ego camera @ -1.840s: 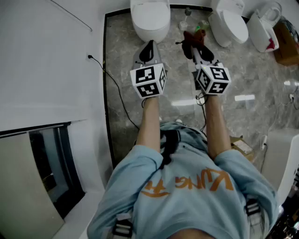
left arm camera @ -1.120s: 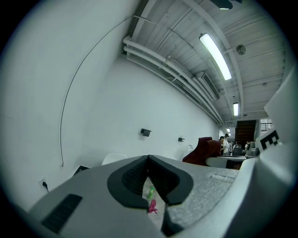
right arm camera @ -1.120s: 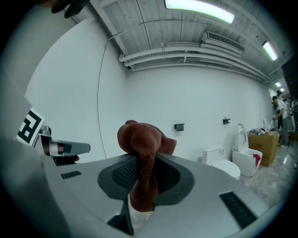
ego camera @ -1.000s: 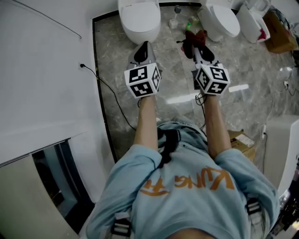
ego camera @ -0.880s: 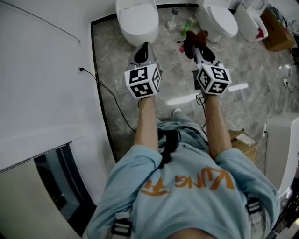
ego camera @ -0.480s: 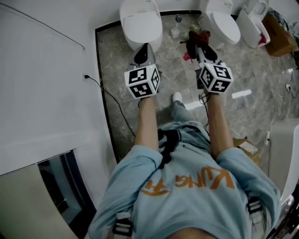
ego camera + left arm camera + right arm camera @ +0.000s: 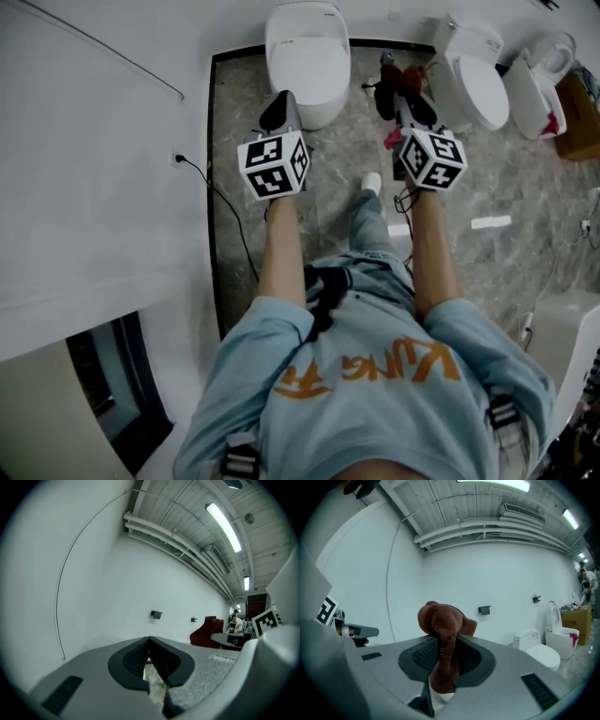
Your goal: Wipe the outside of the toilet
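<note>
Here, the left gripper, jaws pressed together on nothing, hovers at the front-left edge of the white ceramic toilet. Right of that toilet, apart from its bowl, the right gripper pinches a brown terry cloth.

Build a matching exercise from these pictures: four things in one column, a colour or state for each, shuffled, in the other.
Things:
1. left gripper
2. right gripper
3. cloth
4. toilet ahead of the left gripper

Colour or state:
A. white
B. brown
C. shut, nothing held
D. shut on something soft

Pairs: 1-C, 2-D, 3-B, 4-A
</note>
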Motion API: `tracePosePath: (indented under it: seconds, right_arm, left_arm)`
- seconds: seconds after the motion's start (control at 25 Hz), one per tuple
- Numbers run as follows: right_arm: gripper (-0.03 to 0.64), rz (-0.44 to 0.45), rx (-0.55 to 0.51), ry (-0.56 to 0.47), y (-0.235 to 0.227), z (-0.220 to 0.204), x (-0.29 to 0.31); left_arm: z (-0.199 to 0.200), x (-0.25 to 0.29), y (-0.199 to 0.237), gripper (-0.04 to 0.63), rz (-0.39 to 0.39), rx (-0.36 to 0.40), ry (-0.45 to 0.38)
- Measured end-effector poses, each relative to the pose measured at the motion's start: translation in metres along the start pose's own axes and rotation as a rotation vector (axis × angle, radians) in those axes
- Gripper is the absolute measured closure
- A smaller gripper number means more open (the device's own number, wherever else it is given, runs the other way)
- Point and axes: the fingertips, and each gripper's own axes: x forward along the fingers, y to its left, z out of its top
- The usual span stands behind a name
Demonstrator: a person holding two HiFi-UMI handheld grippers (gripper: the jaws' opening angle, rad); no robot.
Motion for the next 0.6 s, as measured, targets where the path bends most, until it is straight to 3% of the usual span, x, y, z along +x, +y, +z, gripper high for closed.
tracePosePath:
  seconds: [0.12,0.28,0.6]
  right_arm:
    - [0.535,-0.038,0.07,0.018,-0.054,-0.005,0.052]
    - [0.535,-0.064,0.122,0.061,-0.118,-0.016,0.116]
    - [0.535,-0.05,0.058,0.189,-0.246,-0.046,0.23]
  left_arm:
    - [-0.002,0.062,-0.004,0.6,0.013,-0.002,0.016]
    - [-0.018,0.159,-0.047,0.6,-0.06,0.005,0.065]
    - [-0.053,0.355,-0.098,0.6,-0.065,-0.039,0.178]
